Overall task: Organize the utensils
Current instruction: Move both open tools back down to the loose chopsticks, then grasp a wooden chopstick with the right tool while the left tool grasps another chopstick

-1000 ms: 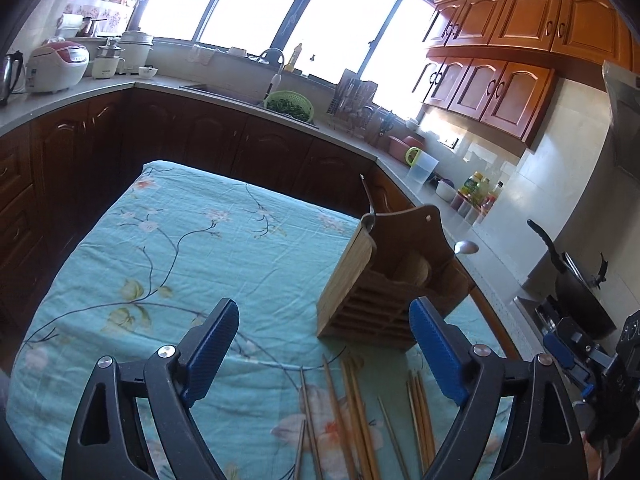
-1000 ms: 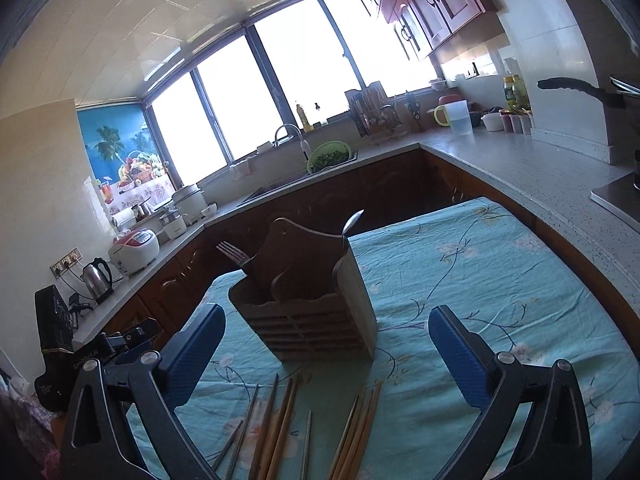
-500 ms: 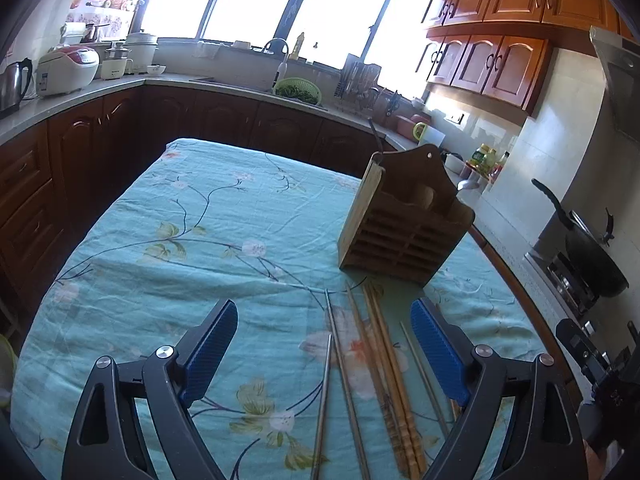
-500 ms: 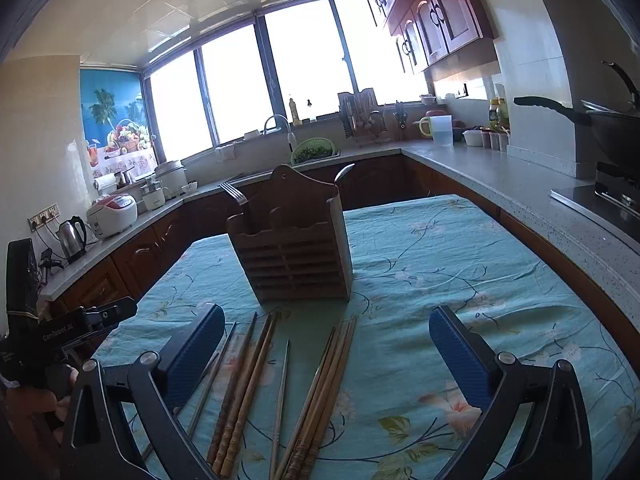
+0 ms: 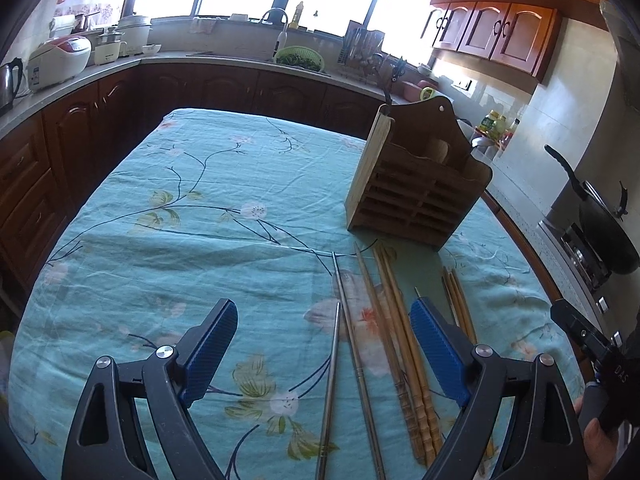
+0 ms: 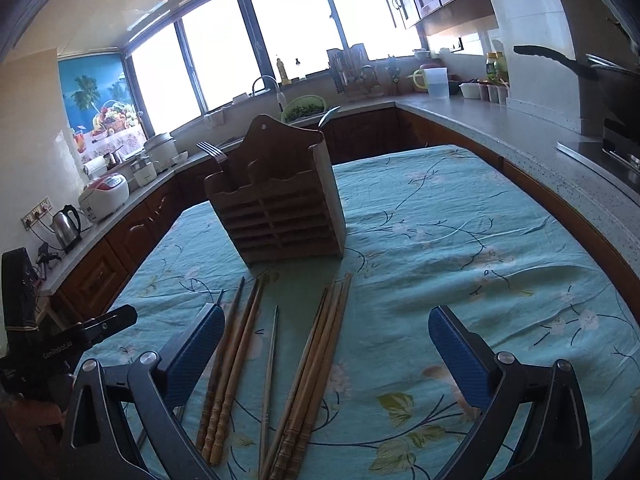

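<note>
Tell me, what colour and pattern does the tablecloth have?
The tablecloth is turquoise with flowering branches; the left wrist view shows it best.

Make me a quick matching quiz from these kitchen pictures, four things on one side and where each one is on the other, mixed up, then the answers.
1. fork
2. wooden chopsticks
3. green colander
4. kettle

A. flat on the tablecloth
B. by the sink tap
C. upright in the wooden holder
D. on the counter beside the rice cooker

Pairs: 1-C, 2-A, 3-B, 4-D
</note>
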Available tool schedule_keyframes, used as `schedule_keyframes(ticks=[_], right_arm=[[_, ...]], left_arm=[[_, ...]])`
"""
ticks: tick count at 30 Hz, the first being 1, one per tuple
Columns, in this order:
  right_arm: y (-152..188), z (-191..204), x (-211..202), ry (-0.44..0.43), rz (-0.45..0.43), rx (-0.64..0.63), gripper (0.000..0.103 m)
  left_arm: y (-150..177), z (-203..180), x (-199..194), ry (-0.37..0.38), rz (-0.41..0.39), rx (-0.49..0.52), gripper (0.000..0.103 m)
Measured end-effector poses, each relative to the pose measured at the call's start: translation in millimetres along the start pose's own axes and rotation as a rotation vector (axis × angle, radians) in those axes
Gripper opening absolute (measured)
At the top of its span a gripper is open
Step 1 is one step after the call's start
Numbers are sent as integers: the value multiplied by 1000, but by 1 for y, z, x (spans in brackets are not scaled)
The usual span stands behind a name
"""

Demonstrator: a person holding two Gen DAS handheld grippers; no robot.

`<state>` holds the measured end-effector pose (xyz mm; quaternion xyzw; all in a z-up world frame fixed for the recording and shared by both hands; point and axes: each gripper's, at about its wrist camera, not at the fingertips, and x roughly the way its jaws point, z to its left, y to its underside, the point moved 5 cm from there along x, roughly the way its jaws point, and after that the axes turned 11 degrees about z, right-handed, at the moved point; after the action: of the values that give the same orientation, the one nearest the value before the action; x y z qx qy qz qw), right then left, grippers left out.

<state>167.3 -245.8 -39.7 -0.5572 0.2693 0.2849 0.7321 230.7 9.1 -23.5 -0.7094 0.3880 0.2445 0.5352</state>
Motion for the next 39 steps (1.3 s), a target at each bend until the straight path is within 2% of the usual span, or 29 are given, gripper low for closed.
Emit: schedule_keyframes(ticks=[2,4,6,8,10,12,15,17,23,28,33,35,38,39], right_arm=[[-3,0,7,8,20,-2,98],[-6,-1,15,-2,47,4,88],[-10,-4,24,1,78,19,72],[-13,-8,35,-2,112,34,61],[-16,-10,46,-9,140,46,55],[-20,-12,56,-9,166,54,42],[-23,-15,73,-15,209,69,38],[-26,-17,83,-10,231,75,34],[-28,-22,115,20,301,73,20],[-28,-22,130,24,328,59,15],[-32,-14,139,68,333,-13,15],[-32,-9,141,98,331,-55,16],[-30,-3,141,140,324,-105,15],[-29,-3,140,138,321,-100,11]], left_arm=[[-5,-2,6,6,17,2,87],[-11,-6,11,9,32,11,87],[-17,-9,18,17,50,23,85],[-23,-14,26,35,70,34,77],[-30,-18,35,46,89,42,73],[-36,-22,46,51,109,53,67],[-48,-27,69,50,161,69,59],[-55,-30,85,54,196,75,48],[-69,-39,130,21,265,109,36],[-70,-42,162,-3,317,125,24],[-71,-50,170,-45,295,170,15],[-70,-55,173,-70,287,191,8],[-68,-62,175,-84,274,214,7],[-67,-62,176,-81,273,212,7]])
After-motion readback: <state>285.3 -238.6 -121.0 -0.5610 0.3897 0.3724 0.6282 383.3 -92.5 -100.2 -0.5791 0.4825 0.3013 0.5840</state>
